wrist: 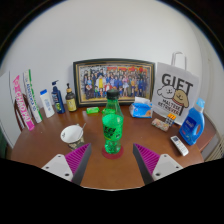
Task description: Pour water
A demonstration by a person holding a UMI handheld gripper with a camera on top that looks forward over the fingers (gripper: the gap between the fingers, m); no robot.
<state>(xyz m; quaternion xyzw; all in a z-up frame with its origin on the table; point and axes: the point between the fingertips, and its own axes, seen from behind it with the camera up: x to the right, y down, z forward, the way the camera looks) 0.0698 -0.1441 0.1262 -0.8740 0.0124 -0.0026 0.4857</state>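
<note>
A green plastic bottle (pixel 112 124) with a green cap stands upright on a red coaster (pixel 112 155) on the brown wooden table (pixel 50 150). It stands just ahead of my gripper (pixel 112 160), on the line between the two fingers. The fingers are spread wide apart, the magenta pads (pixel 78 160) well clear of the bottle on both sides. Nothing is held. A white cup (pixel 72 134) sits on the table to the left of the bottle.
A framed group photo (pixel 113 80) stands against the wall behind. A white GIFT bag (pixel 176 92), a blue detergent bottle (pixel 193 123), a blue-white packet (pixel 141 107) and a remote (pixel 179 145) are at the right. Tubes and small bottles (pixel 45 102) line the left.
</note>
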